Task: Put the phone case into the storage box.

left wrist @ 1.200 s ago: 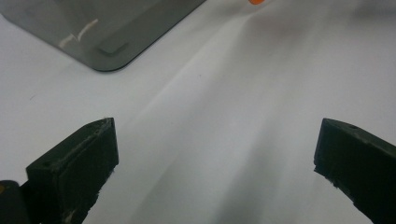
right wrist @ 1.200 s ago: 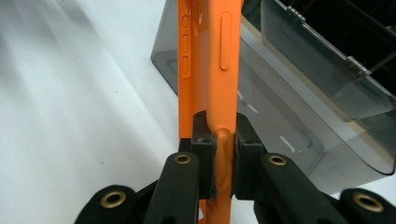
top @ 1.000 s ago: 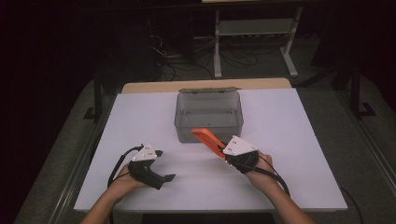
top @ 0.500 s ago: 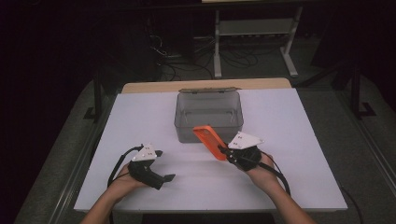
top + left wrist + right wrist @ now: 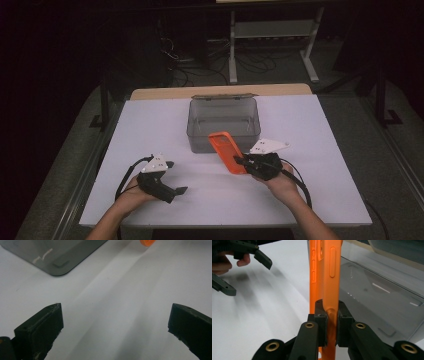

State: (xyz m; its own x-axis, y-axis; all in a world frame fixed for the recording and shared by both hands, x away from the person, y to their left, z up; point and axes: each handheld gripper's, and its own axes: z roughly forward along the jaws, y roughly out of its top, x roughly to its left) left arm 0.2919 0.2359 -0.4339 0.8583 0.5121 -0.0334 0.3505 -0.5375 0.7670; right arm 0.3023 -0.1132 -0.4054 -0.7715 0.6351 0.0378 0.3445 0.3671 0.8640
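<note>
An orange phone case (image 5: pixel 227 151) is lifted off the white table (image 5: pixel 320 125), tilted, just in front of the smoky clear box (image 5: pixel 223 122). My right gripper (image 5: pixel 241 161) is shut on its near edge; in the right gripper view both pads pinch the orange phone case (image 5: pixel 329 277) edge-on at my right gripper (image 5: pixel 329 326). My left gripper (image 5: pixel 175 177) rests low on the table at the left, its jaws wide apart with nothing between them. In the left gripper view my left gripper (image 5: pixel 115 327) looks over bare table toward the box (image 5: pixel 53 255) and a corner of the case (image 5: pixel 147 242).
The box stands open-topped at the table's middle back and looks empty. A tan strip (image 5: pixel 220 92) runs along the table's far edge. Beyond it is a dark floor with cables and a metal stand (image 5: pixel 272 35).
The right gripper has carried the orange case a little forward and tipped it more upright near the box. The left gripper has stayed put.
</note>
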